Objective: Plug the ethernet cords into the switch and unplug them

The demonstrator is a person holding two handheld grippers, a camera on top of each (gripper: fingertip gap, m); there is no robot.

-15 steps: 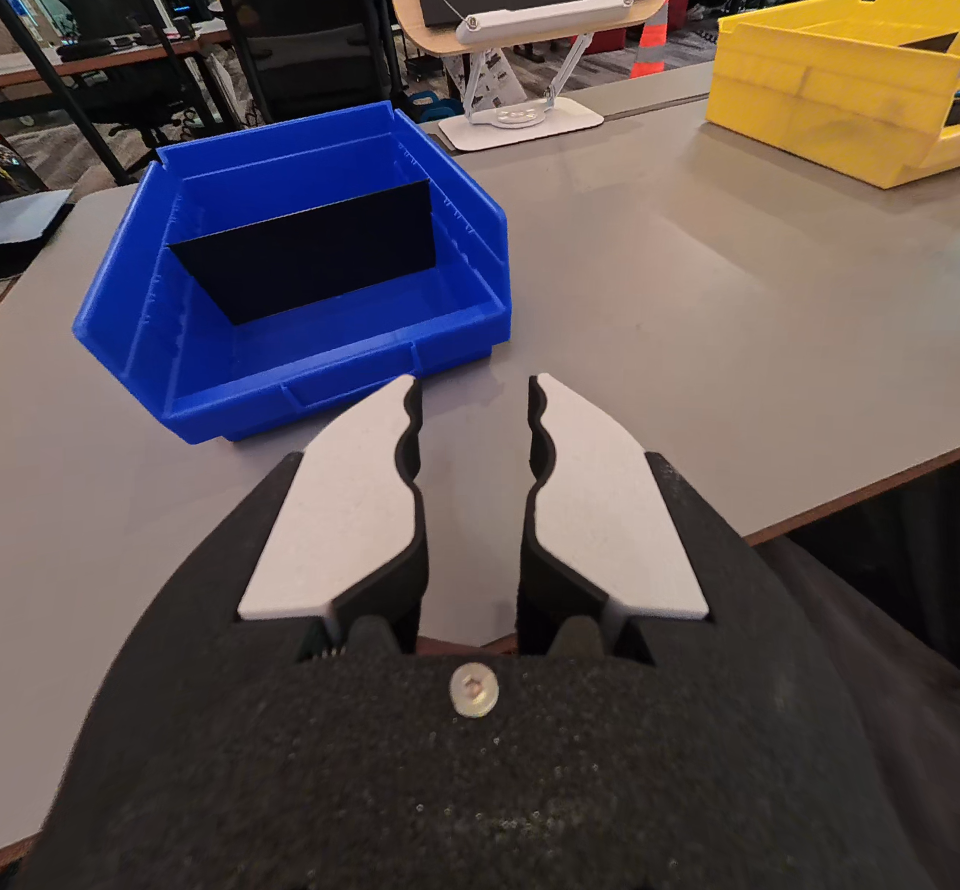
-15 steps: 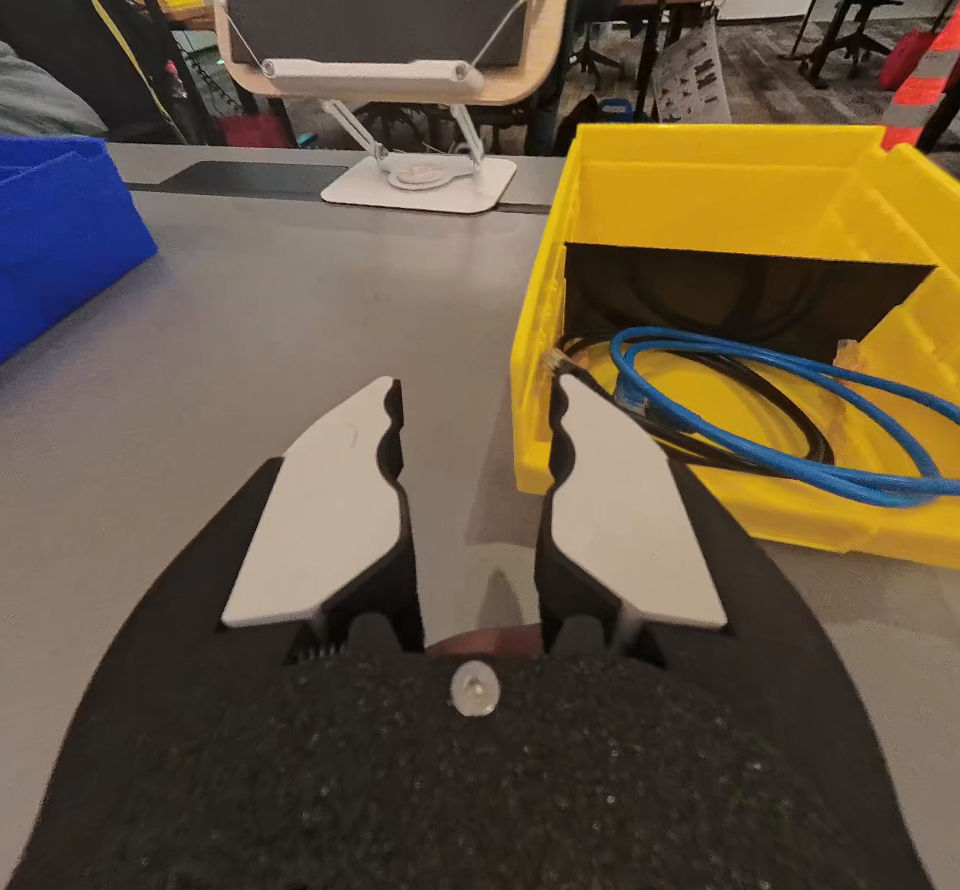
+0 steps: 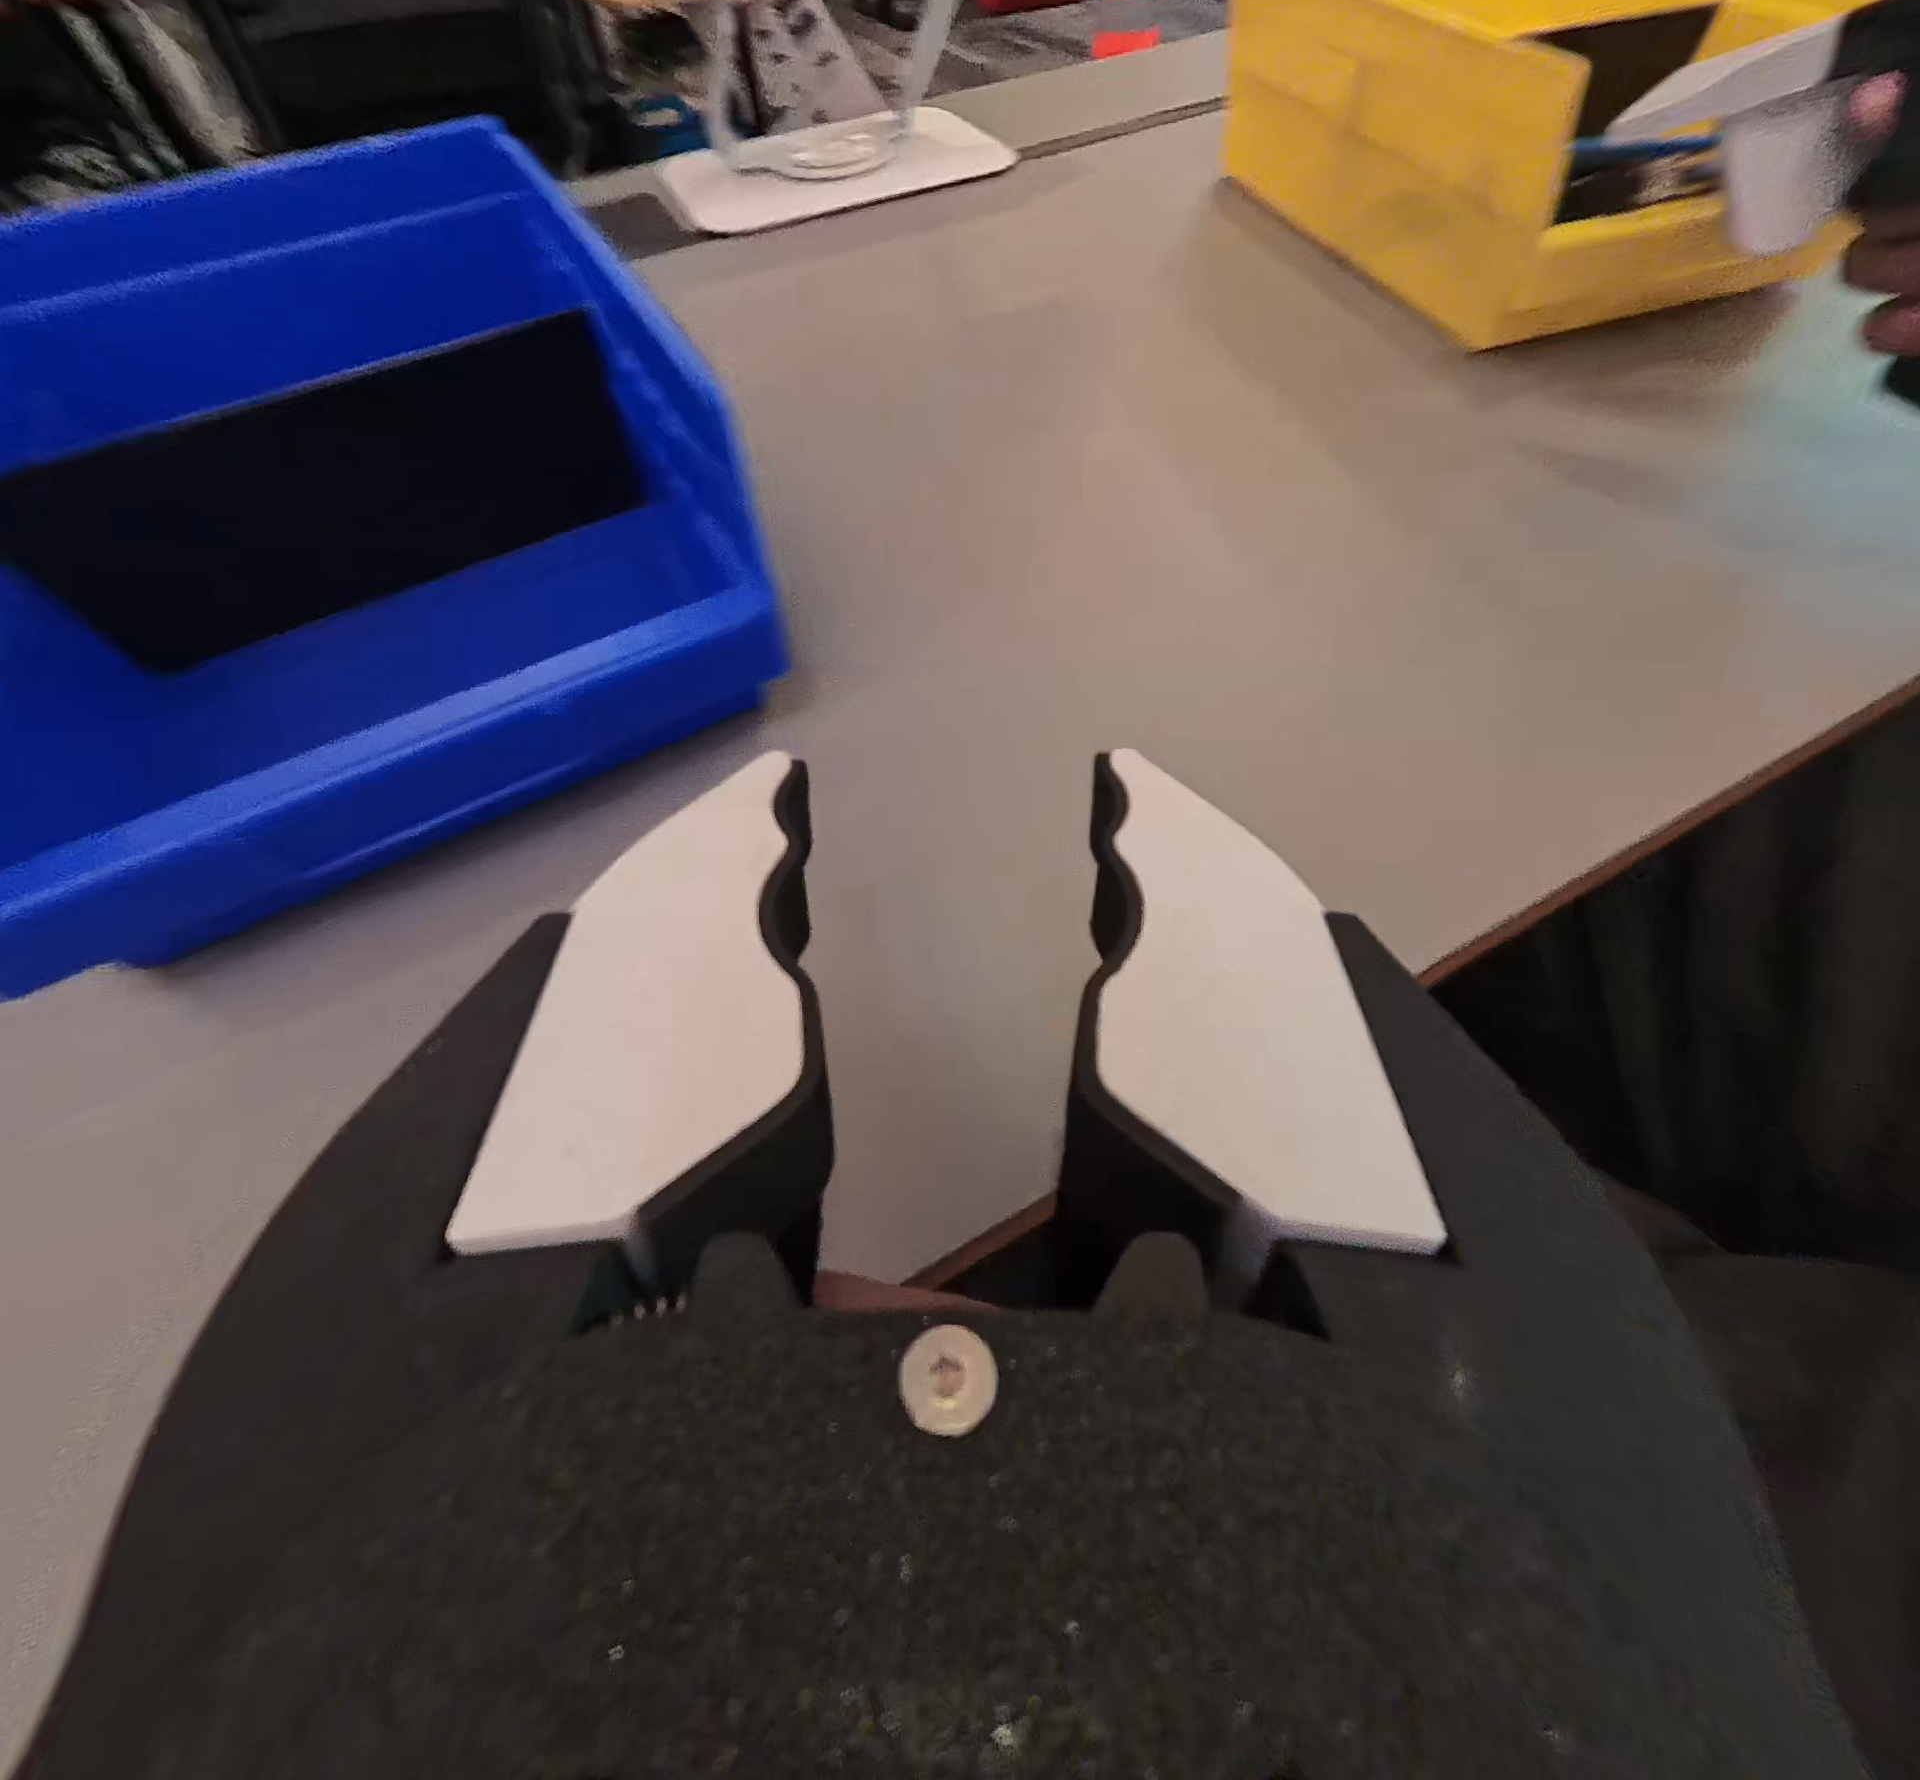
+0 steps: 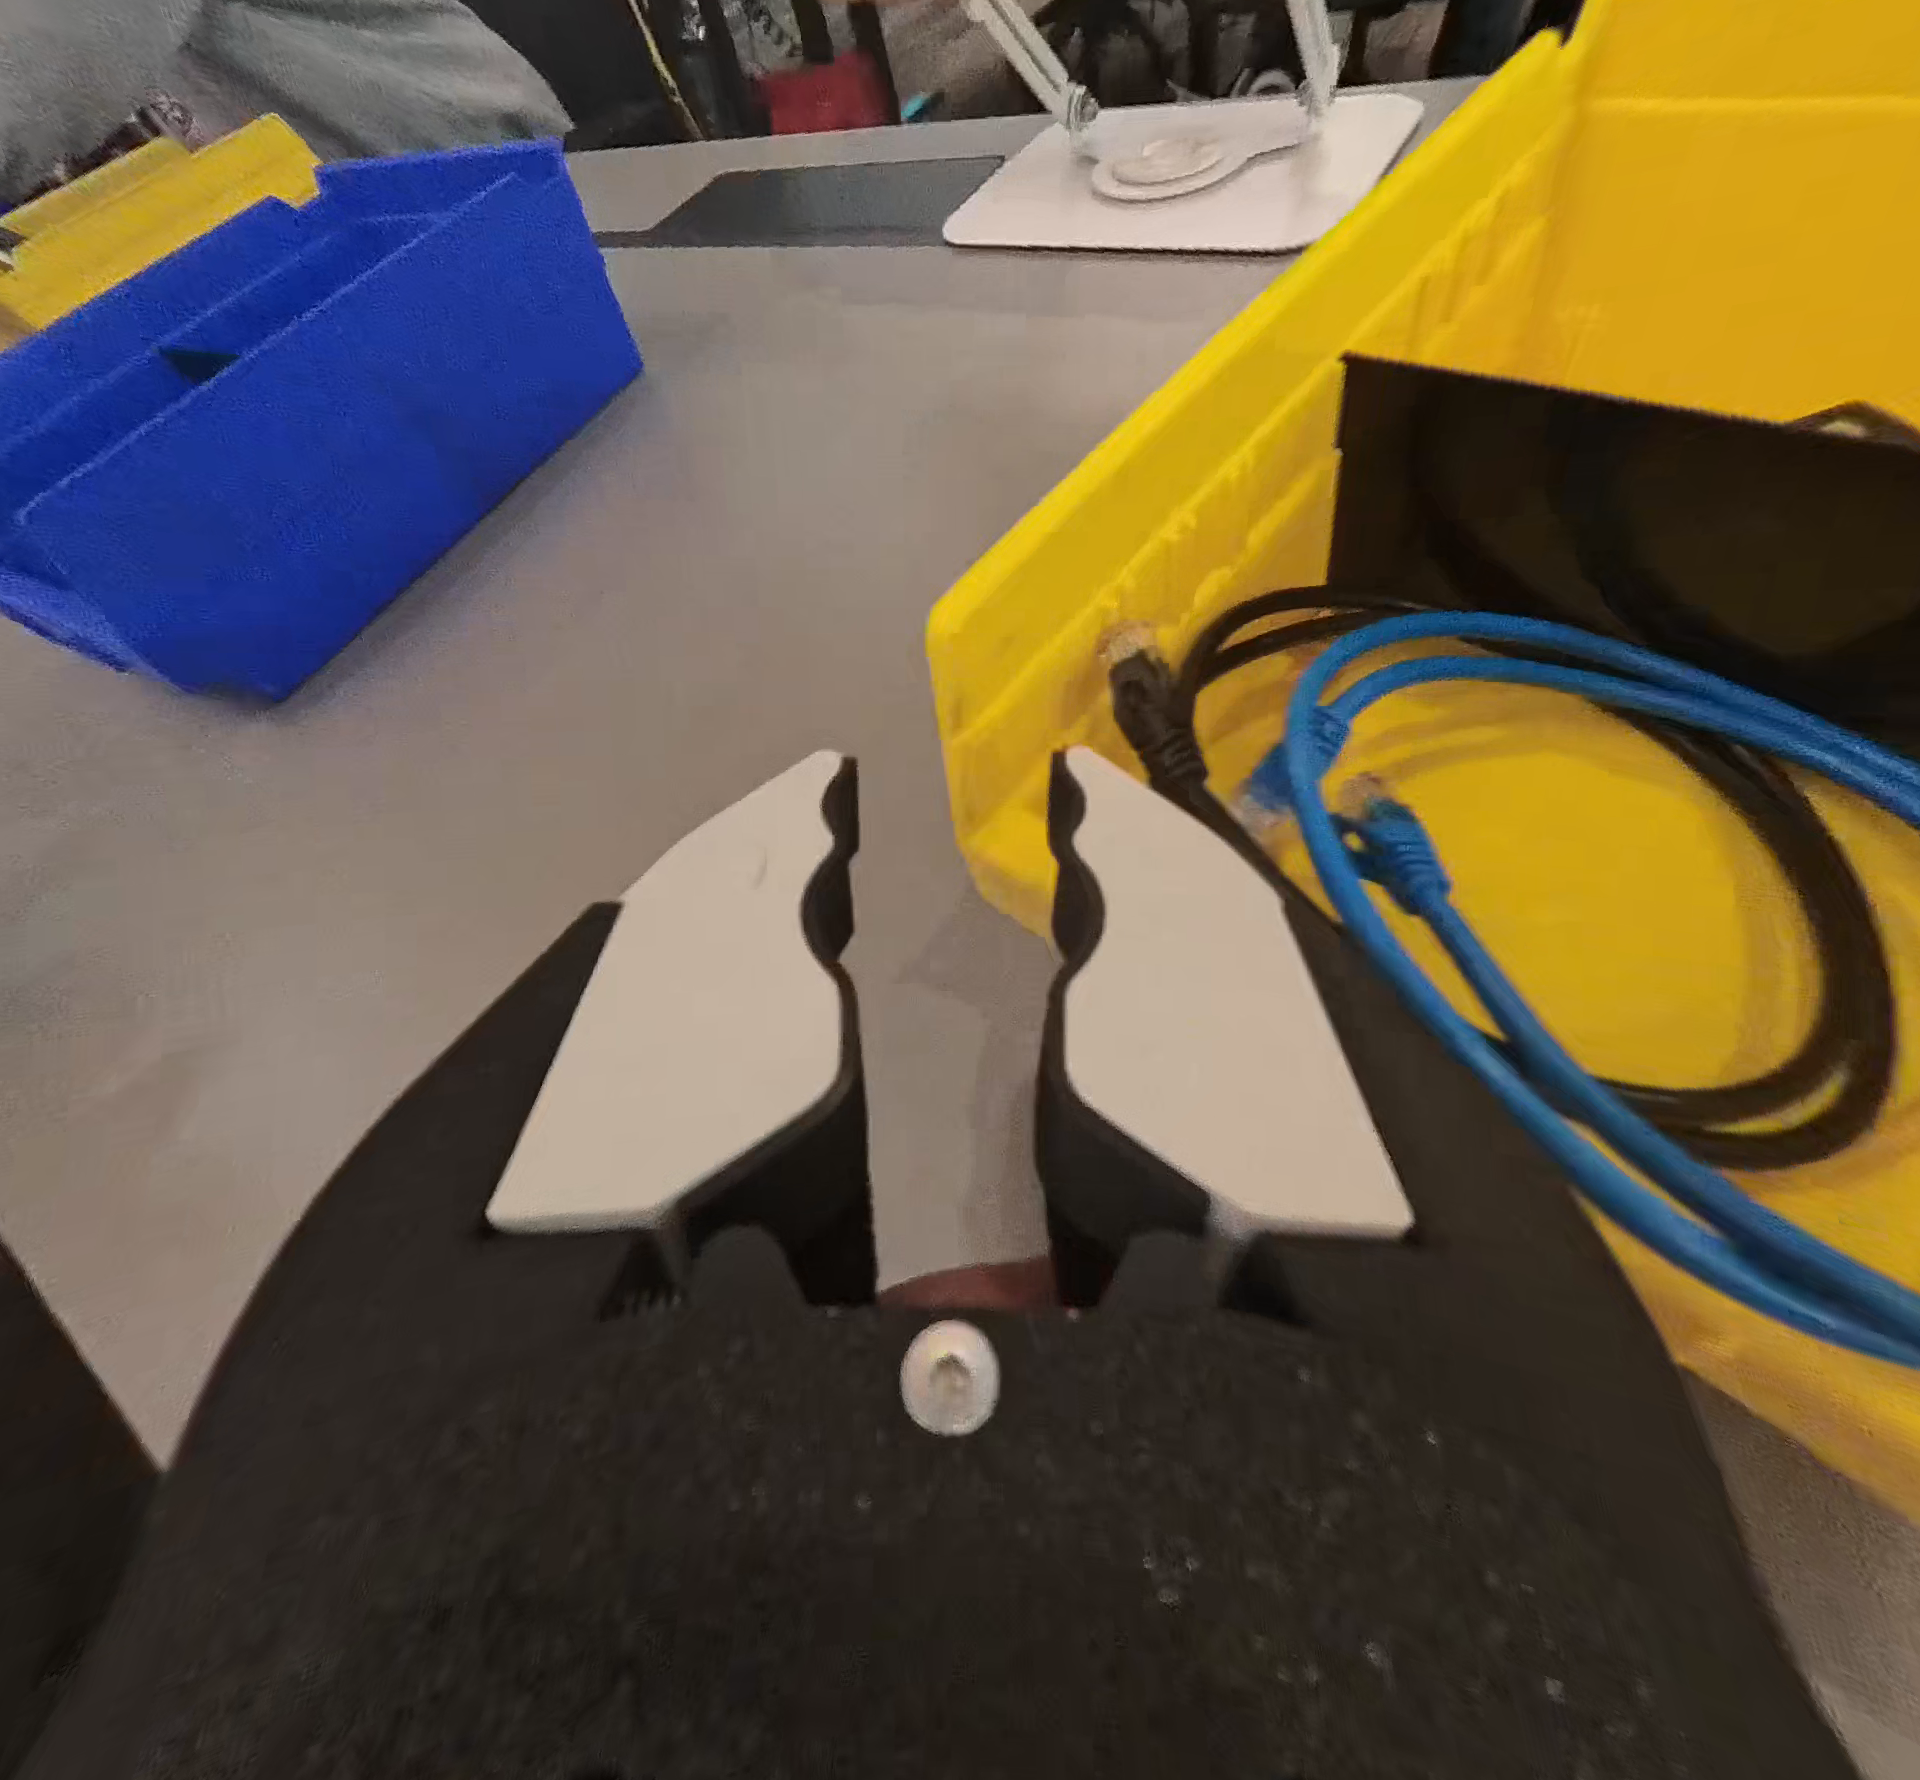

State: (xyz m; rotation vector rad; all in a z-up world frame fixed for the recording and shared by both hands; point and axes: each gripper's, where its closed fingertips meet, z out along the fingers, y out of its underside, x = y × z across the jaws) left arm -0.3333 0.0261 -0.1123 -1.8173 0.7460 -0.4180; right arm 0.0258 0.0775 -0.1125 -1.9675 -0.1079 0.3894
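Ahead-left of the left claw (image 3: 948,769), white-faced with black pads, sits a blue bin (image 3: 364,743) with a black divider; right of the right claw (image 4: 954,766), a yellow bin (image 4: 1195,525) holds blue cord (image 4: 1538,1055) and black cord (image 4: 1153,712) on a grey table (image 4: 727,535)

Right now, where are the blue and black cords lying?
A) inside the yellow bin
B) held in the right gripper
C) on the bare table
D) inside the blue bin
A: the blue cord and black cord lie coiled inside the yellow bin, and the right gripper is open and holds nothing.
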